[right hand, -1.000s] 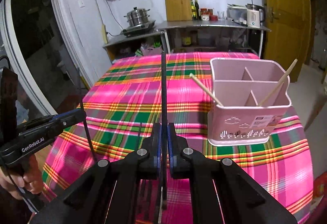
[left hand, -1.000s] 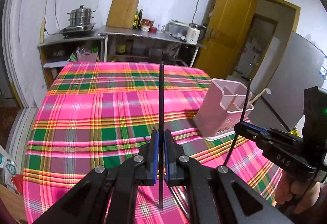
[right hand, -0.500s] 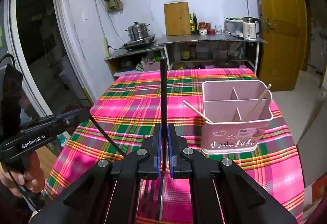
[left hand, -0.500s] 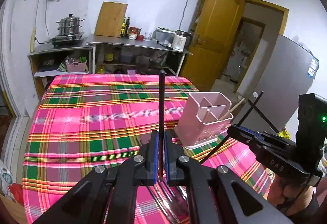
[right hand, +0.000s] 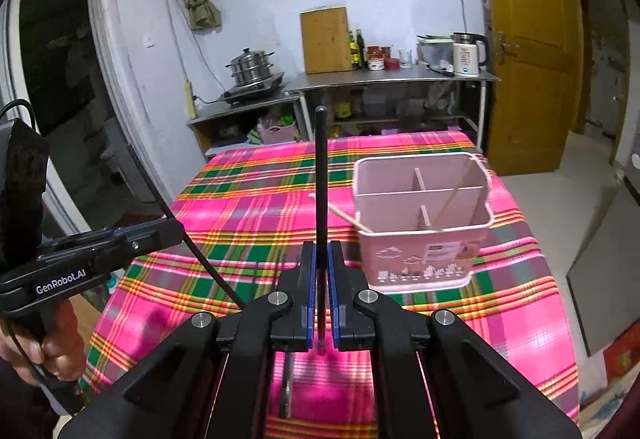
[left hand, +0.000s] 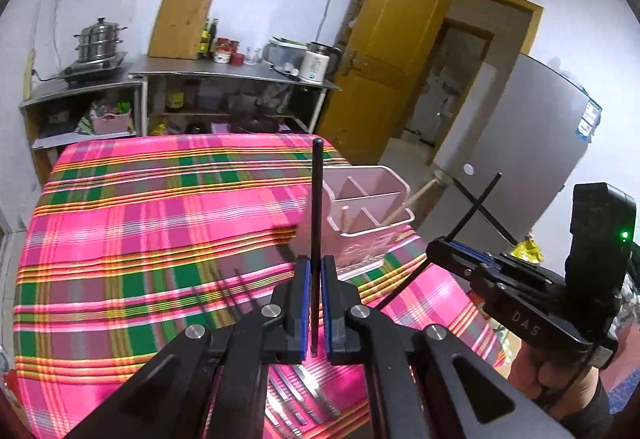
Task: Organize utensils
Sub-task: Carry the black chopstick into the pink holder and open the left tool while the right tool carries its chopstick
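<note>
Pink, green and yellow plaid cloth covers your desk (left hand: pixel 120 239), and both of your grippers hang above its near edge. On your left, the left gripper (left hand: pixel 315 303) has its fingers closed tight on a thin black chopstick (left hand: pixel 317 207) that stands upright between the blue pads, its rounded end well above them. In the right wrist view you can see that same gripper from the side, with your hand (right hand: pixel 48 351) wrapped round its handle and the black stick slanting through its tip.

Near the middle of the desk, toward its right edge, stands the pale pink plastic utensil holder with inner dividers (right hand: pixel 424 235), upright on the cloth. Two light wooden chopsticks (right hand: pixel 340 215) lean in its compartments, one tipping out to the left, the other slanting right.

On your right, the right gripper (right hand: pixel 321 303) likewise has its fingers clamped on a second thin black chopstick (right hand: pixel 321 179), upright, just left of the holder in that view and not touching it. Below the fingers, more utensils lie on the cloth, too blurred to tell apart.
</note>
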Demonstrator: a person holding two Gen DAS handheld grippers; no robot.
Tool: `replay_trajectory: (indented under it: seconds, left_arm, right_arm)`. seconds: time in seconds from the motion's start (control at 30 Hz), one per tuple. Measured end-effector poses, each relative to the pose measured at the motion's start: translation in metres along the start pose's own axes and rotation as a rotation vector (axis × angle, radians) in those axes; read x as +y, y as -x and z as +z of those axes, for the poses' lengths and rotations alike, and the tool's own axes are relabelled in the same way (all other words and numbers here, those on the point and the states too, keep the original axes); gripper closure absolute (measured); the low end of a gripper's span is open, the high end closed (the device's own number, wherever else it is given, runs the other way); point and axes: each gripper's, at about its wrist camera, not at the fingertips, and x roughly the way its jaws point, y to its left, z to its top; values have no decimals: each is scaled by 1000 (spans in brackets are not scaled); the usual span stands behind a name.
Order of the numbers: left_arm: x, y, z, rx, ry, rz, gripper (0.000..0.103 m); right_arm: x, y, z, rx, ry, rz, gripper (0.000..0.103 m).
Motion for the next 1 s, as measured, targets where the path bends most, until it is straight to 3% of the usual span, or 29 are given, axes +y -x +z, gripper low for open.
replay_trajectory:
  seconds: [0.23,0.47,0.73,1.0]
  left_arm:
    - [-27,-13,27,-9,-31,-58,98]
    - [-45,-17,69,-69,-41,-84,98]
    - [-46,-23,110,-127,-32,-63,98]
    - [-31,-57,114,-101,-6,-30,98]
  right_arm:
    - [-22,15,18,-45,-29,-40,97]
    - [-35,32,47,-115,-41,-72,97]
    - [-44,35,83,-186,-49,-91,97]
    - [-52,7,85,-161,-67,-101,97]
